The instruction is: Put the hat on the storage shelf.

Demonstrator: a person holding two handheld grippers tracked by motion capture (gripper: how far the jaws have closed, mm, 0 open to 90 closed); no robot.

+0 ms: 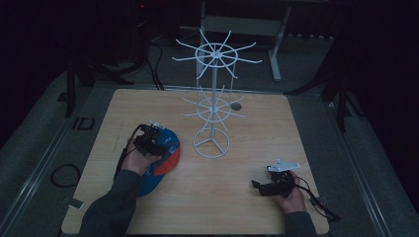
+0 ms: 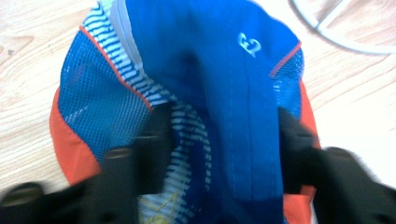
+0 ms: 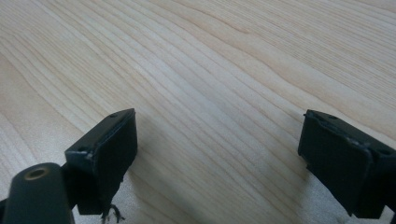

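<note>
A pale wooden table (image 1: pixel 207 197) with fine, wavy grain is seen under dim light, and on its left part a cap (image 1: pixel 165 163) of blue fabric lies flat, made of smooth cloth panels, open mesh and white-striped sections, edged with thin orange piping and an orange brim. In the left gripper view the cap (image 2: pixel 233 93) is shown close, with a small white mark printed near its top. The left gripper (image 2: pixel 219 149) is set down over the cap, its black jaws spread on either side of a raised fold of blue cloth; the jaws are blurred, and whether the fold is pinched cannot be told. The left gripper (image 1: pixel 150 140) is held in a hand (image 1: pixel 136 160) from a dark sleeve. The right gripper (image 1: pixel 259 187) is held low near the table's right front corner, and its rubber-faced jaws (image 3: pixel 219 158) are seen wide apart over bare wood, with nothing between them. Just beside the cap, toward the middle of the table, a white wire rack (image 1: pixel 213 98) stands upright on a ring base, with two tiers of thin hooked arms radiating from a central post. A small dark round thing (image 1: pixel 236 105) lies behind the rack
</note>
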